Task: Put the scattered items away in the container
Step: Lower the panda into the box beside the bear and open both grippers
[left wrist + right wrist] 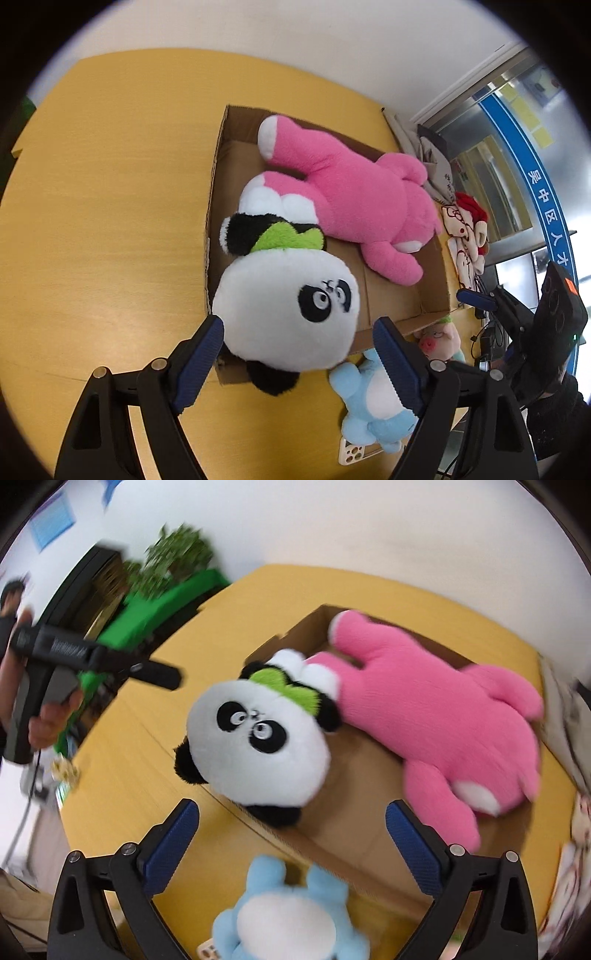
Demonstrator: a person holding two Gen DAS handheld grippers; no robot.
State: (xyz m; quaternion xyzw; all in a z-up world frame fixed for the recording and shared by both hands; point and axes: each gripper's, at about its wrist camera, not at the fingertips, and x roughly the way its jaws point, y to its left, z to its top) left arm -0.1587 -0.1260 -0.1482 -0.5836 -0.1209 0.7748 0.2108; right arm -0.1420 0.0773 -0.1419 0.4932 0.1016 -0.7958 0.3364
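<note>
The light-blue plush toy with a white belly (291,912) lay on the yellow table directly below and between the spread fingers of the right gripper (291,843), outside the near wall of the cardboard box (369,853). The left gripper (299,363), also spread and empty, sat farther away, beside the black-and-white panda plush (288,310).

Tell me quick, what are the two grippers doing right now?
Left gripper: open, holding nothing; the panda plush sits between its fingers.
Right gripper: open, empty, above the blue plush.
</note>
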